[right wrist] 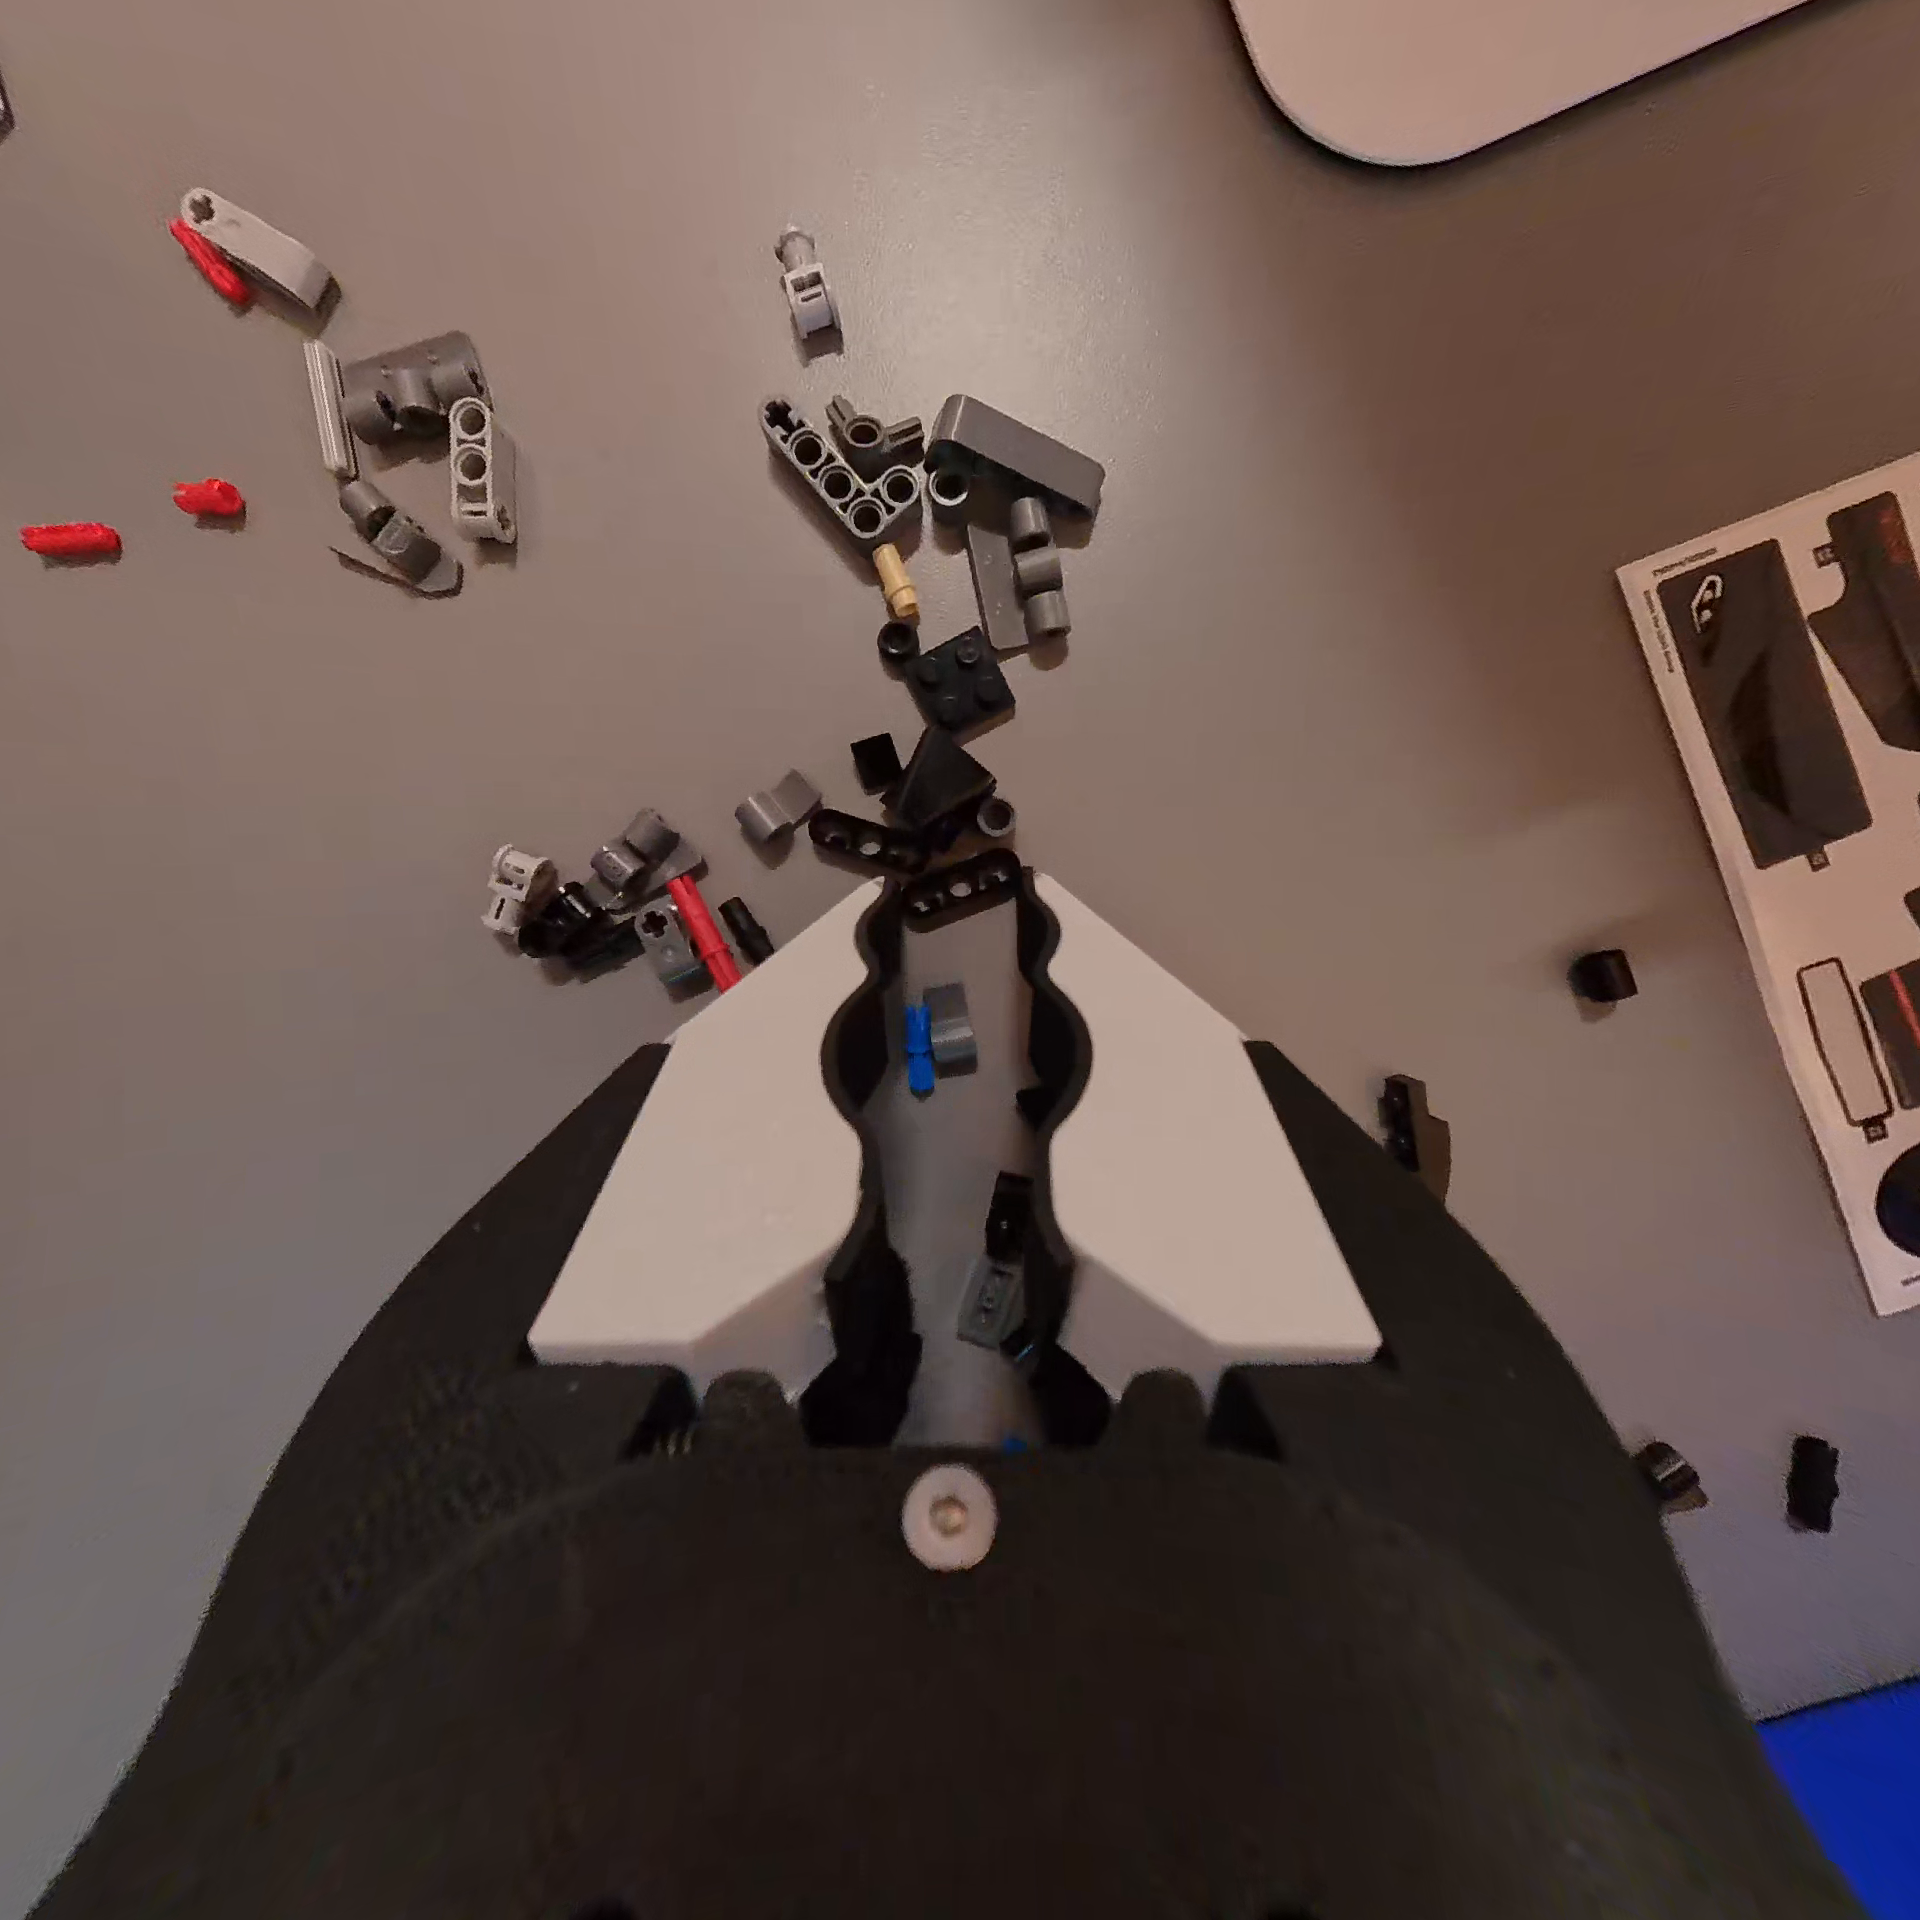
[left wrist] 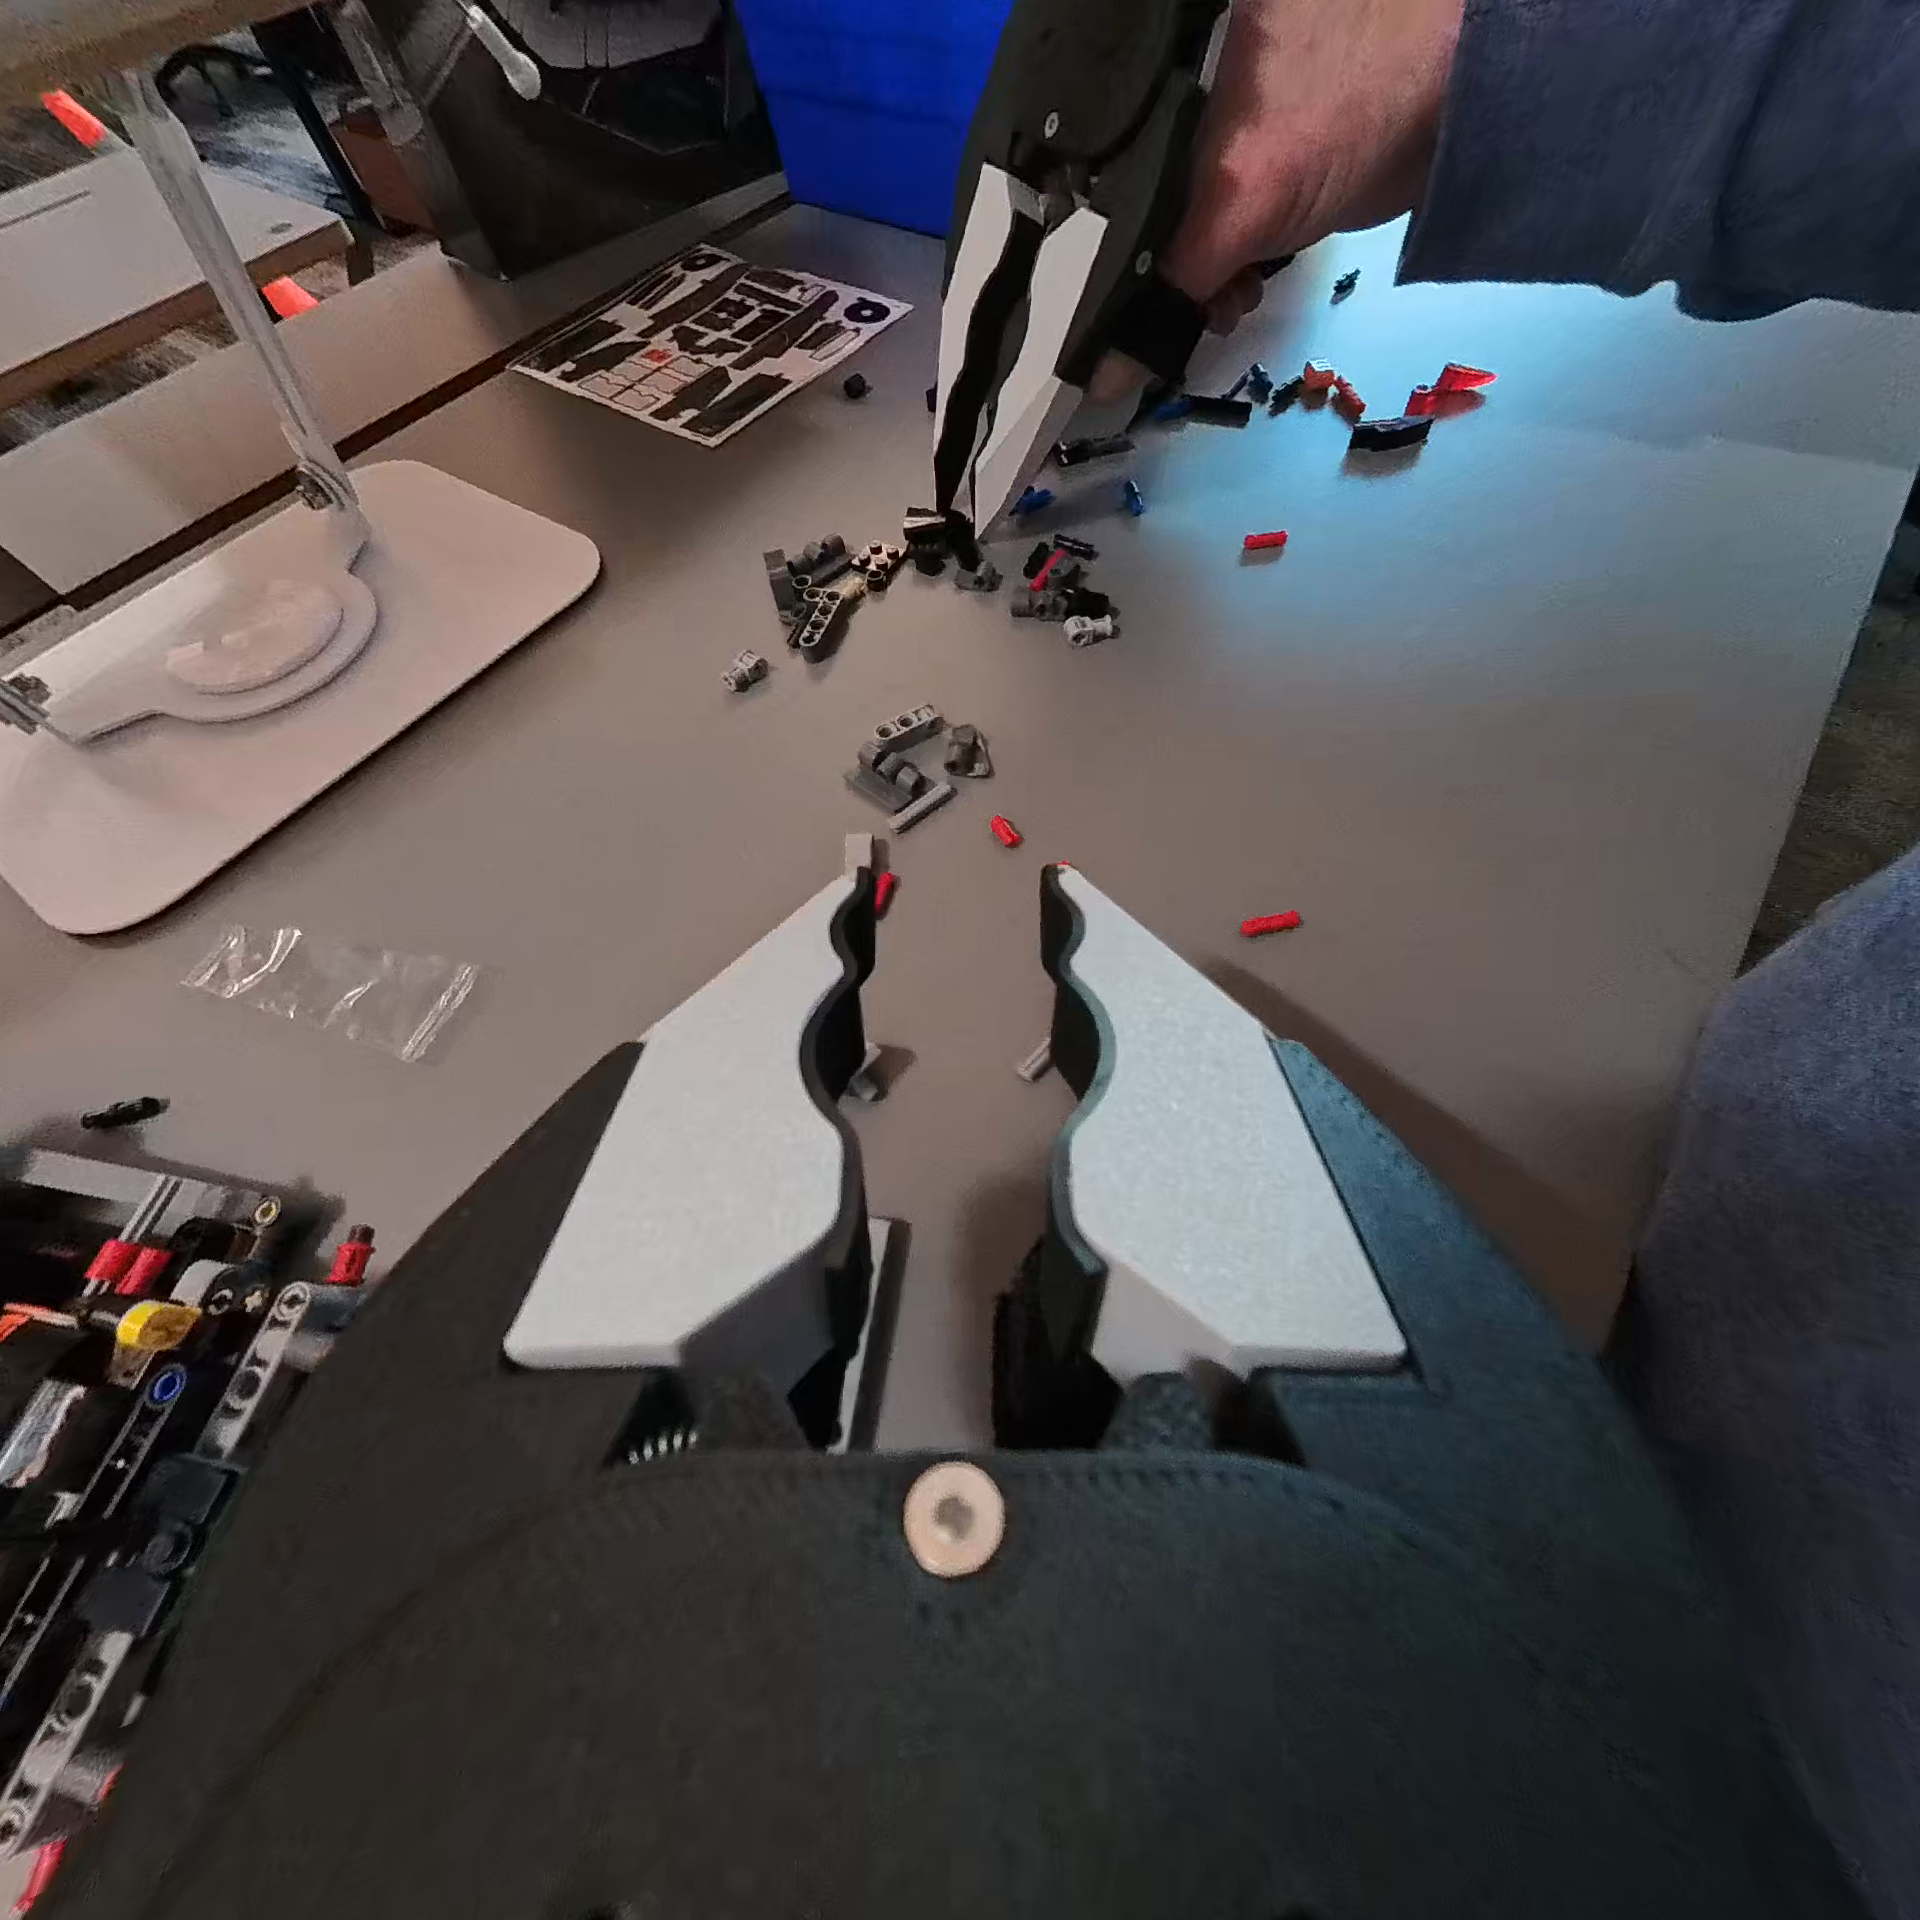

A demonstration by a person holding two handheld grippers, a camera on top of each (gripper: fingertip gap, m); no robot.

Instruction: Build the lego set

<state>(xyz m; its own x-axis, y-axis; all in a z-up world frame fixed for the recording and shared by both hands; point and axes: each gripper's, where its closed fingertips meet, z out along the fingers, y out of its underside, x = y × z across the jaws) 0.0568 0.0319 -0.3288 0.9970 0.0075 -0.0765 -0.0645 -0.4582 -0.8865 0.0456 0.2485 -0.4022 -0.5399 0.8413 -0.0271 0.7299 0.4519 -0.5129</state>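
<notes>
Loose Lego pieces lie on the grey table (left wrist: 1403, 727): a grey cluster (left wrist: 914, 764) just ahead of my left gripper, and a grey and black pile (left wrist: 831, 592) farther off. My left gripper (left wrist: 956, 883) is open and empty, low over the table. A partly built black model (left wrist: 125, 1351) sits at its left. My right gripper (right wrist: 956, 888) points down into the pile, with its tips closed on a short black beam with holes (right wrist: 961, 891). It also shows in the left wrist view (left wrist: 961, 525), held by a hand (left wrist: 1299, 156).
A sticker sheet (left wrist: 717, 338) lies beyond the pile and shows in the right wrist view (right wrist: 1787, 831). A white stand base (left wrist: 260, 665) sits at the left, with an empty plastic bag (left wrist: 332, 987) near it. Red pins (left wrist: 1268, 923) and red, black and blue pieces (left wrist: 1382, 400) are scattered at the right. A blue bin (left wrist: 873, 104) stands behind. One gripper's finger ends stand about 25 cm off the other's. From the left gripper's tips to the partly built black model (left wrist: 125, 1351) is close to 15 cm.
</notes>
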